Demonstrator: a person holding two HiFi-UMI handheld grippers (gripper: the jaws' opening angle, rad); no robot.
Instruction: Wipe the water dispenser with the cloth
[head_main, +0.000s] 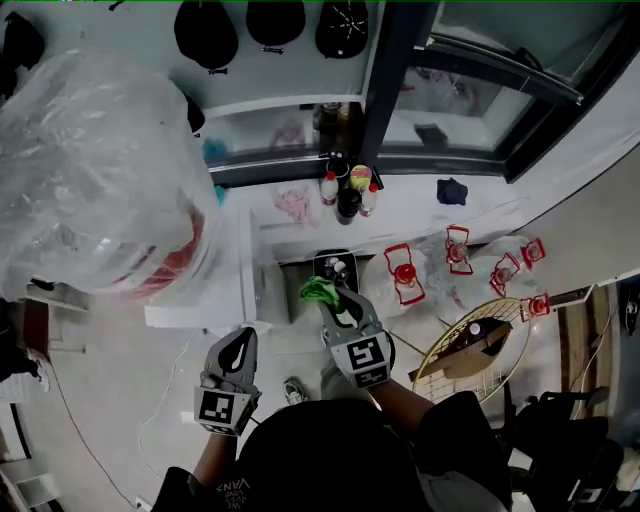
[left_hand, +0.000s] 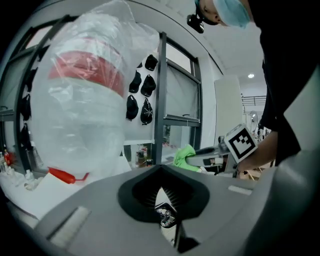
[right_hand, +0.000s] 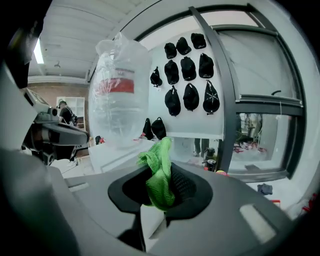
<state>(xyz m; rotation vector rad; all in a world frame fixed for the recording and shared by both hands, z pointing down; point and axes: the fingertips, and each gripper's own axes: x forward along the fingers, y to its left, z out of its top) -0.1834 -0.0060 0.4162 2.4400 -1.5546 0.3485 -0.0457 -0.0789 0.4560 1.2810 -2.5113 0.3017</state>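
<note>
Gripping the green cloth between its clenched jaws, our right tool hung close by the front of the water dispenser, on that machine's right as we looked down from the head view. In the right gripper view the cloth stood up out of the jaws in a bunched tuft, with the water dispenser ahead and to the left of it, apart from the fabric. Our left tool was lower in the head view, also in front of the water dispenser. Its jaws were pressed together with nothing between them, as the left gripper view showed, and their tips pointed roughly toward the machine. On top of the water dispenser sat the big bottle, wrapped in loose clear plastic, with a red band showing through the wrap. Beyond the water dispenser, on the pale wall, hung rows of black caps. To the right of the water dispenser ran a white ledge carrying a few small bottles, a pink rag and a dark rag. Farther right of the water dispenser lay clear bags with red-framed items inside, and beside those a round wire basket. We could not tell what the red-framed items were.
</note>
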